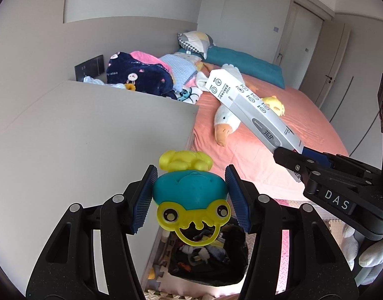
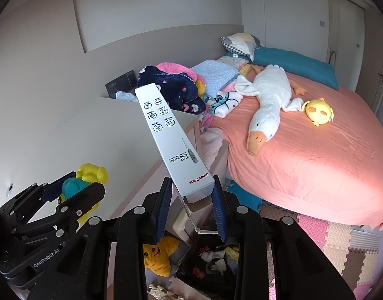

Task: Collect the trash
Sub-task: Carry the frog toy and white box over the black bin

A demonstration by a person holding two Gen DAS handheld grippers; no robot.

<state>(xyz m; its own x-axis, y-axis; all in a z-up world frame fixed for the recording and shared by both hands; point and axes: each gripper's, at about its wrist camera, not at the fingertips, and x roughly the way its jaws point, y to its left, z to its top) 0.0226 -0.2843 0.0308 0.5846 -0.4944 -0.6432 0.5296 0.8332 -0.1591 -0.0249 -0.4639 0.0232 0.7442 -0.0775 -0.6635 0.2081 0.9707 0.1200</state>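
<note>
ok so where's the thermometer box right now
The thermometer box is clamped by its near end in the right gripper, sticking up over the trash bag, with the left gripper alongside holding the frog toy.

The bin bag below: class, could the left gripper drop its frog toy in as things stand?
Probably yes. The left gripper holds the frog toy almost over the open bin bag, and nothing lies between them.

The right gripper [image 2: 191, 207] clamps a long white thermometer box [image 2: 170, 135] at its lower end. The left gripper [image 2: 73, 187] grips a teal-and-yellow toy [image 2: 91, 173]. Below, a black trash bag [image 2: 216, 257] holds litter.
</note>
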